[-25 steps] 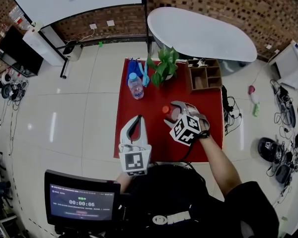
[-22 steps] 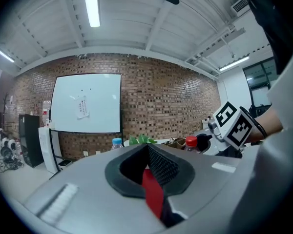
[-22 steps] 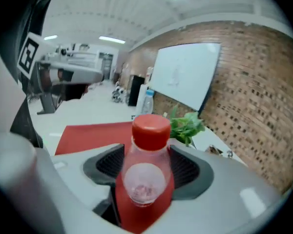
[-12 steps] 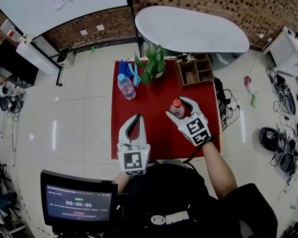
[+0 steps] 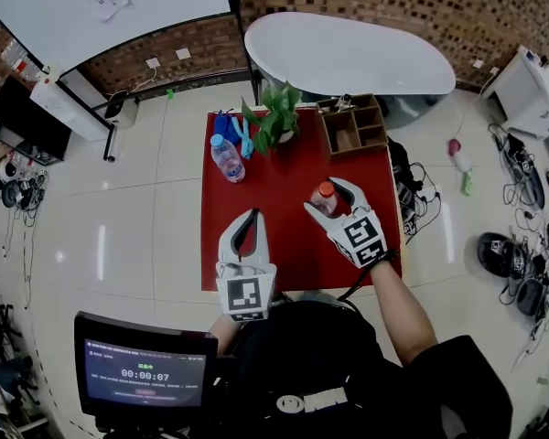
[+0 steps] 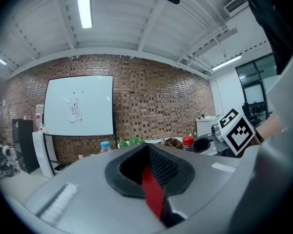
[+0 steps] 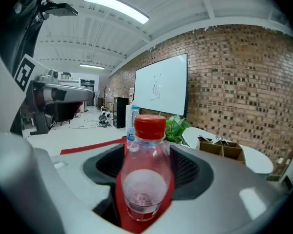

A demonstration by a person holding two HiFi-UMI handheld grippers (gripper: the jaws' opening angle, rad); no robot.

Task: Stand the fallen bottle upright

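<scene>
Over the right half of the red-clothed bench (image 5: 274, 254): right tongs (image 5: 334, 198) closed on the red-capped bottle (image 5: 325, 199), one jaw at each side of its body. Bottle upright, cap on top, clear-walled, with only a little liquid low inside as seen in the right gripper view. No telling whether its base touches the cloth or hangs just above it.

Nearer the front edge and left of centre: left tongs (image 5: 252, 218) shut, tips meeting, nothing between the jaws; only a strip of red cloth seen through the hollow behind the tips in the left gripper view. Well apart from the right tongs, pointing away from the person.

Toward the far left of the bench: a blue-capped bottle (image 5: 226, 158), standing upright, well apart from the red-capped one. Just beyond it, at the far edge, a blue object (image 5: 229, 126), too small to make out, touching or nearly touching the potted plant (image 5: 273, 122) beside it. At the far right corner: a wooden organiser box (image 5: 352, 128) with open compartments.

Off the bench, low at the left of the head view: a dark screen (image 5: 146, 373) showing a timer. Against the brick wall beyond: a whiteboard (image 5: 119, 12).
</scene>
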